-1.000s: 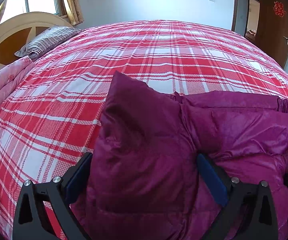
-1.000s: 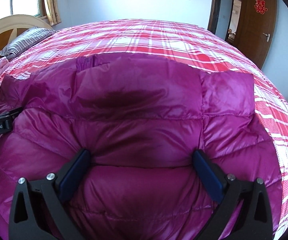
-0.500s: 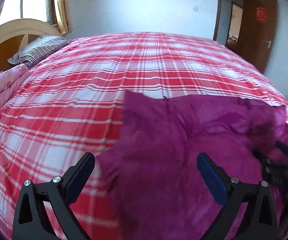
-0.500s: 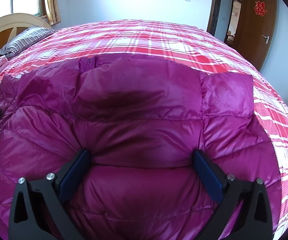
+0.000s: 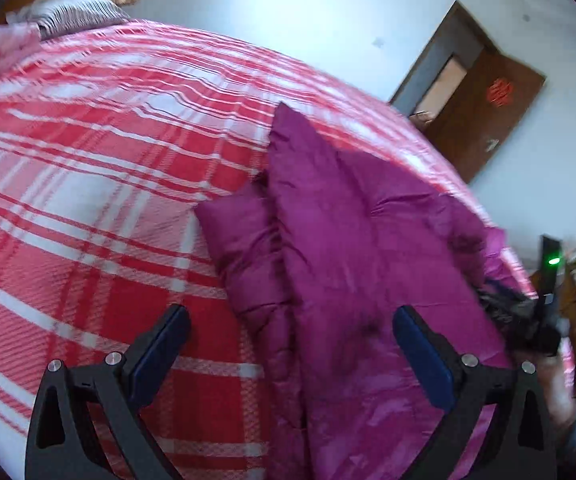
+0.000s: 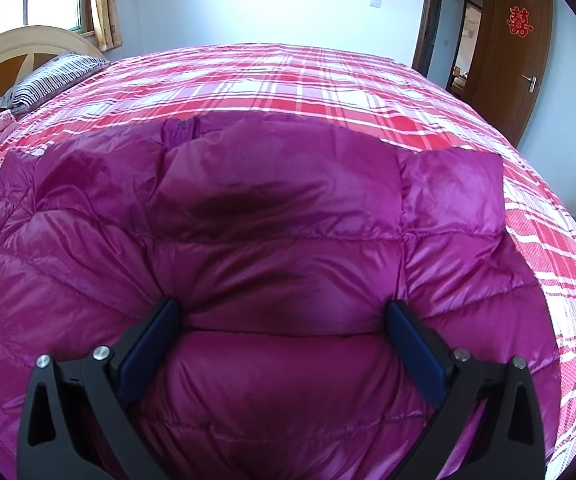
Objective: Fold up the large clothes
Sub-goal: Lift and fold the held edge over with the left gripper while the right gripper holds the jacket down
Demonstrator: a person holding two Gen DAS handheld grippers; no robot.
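Observation:
A magenta quilted down jacket [image 6: 280, 240] lies spread on a red plaid bed. In the right wrist view my right gripper [image 6: 282, 334] is open, its blue pads pressed down on the puffy jacket, which bulges between them. In the left wrist view my left gripper [image 5: 289, 340] is open and held above the bed, over the jacket's left edge [image 5: 327, 240]; a folded sleeve or side panel [image 5: 244, 248] lies along that edge. The right gripper's body with a green light [image 5: 547, 280] shows at the far right.
The red and white plaid bedspread [image 5: 88, 200] covers the whole bed [image 6: 327, 80]. A striped pillow [image 6: 48, 80] and wooden headboard [image 6: 4, 56] are at the far left. A brown door [image 6: 523, 60] stands open at the right wall.
My left gripper has lifted off the jacket, swung left and tilted, now open above the jacket's left edge. The right gripper has stayed pressed on the jacket.

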